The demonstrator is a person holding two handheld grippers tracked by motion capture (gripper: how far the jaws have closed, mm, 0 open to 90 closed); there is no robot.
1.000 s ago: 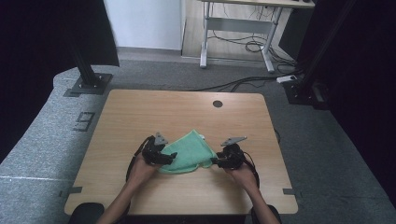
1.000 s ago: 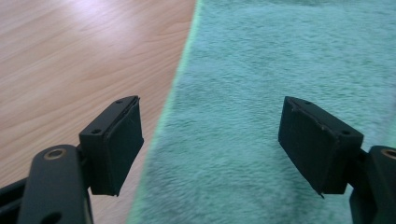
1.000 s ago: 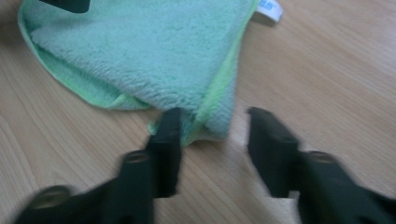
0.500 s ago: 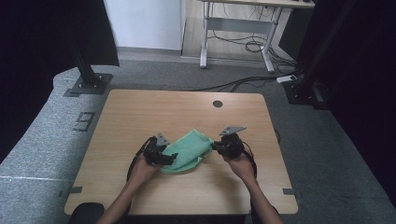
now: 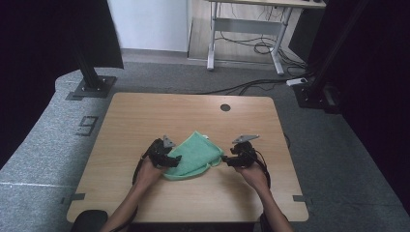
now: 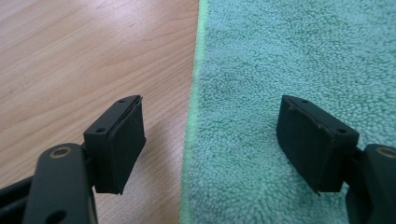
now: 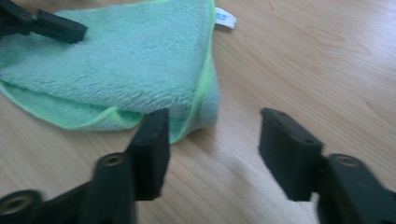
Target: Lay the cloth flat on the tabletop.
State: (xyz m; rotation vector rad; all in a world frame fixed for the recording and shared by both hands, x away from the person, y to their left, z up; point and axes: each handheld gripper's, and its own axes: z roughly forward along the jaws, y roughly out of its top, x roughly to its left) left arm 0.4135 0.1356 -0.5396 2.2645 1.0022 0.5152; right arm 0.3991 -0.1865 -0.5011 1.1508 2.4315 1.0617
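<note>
We note the right gripper point(image 7: 212, 149) with jaws just opened and nothing between them, just beside the folded green cloth point(image 5: 196, 154). The left gripper point(image 6: 210, 140) stands apart, straddling the cloth's edge on the wooden table point(image 5: 145, 111).

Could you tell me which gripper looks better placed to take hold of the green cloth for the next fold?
Probably the left gripper: its open jaws straddle the green microfibre cloth's hemmed edge, one over the wooden table, one over the pile. The right gripper's jaws have just been opening, with bare wood between them beside the cloth's corner.
</note>
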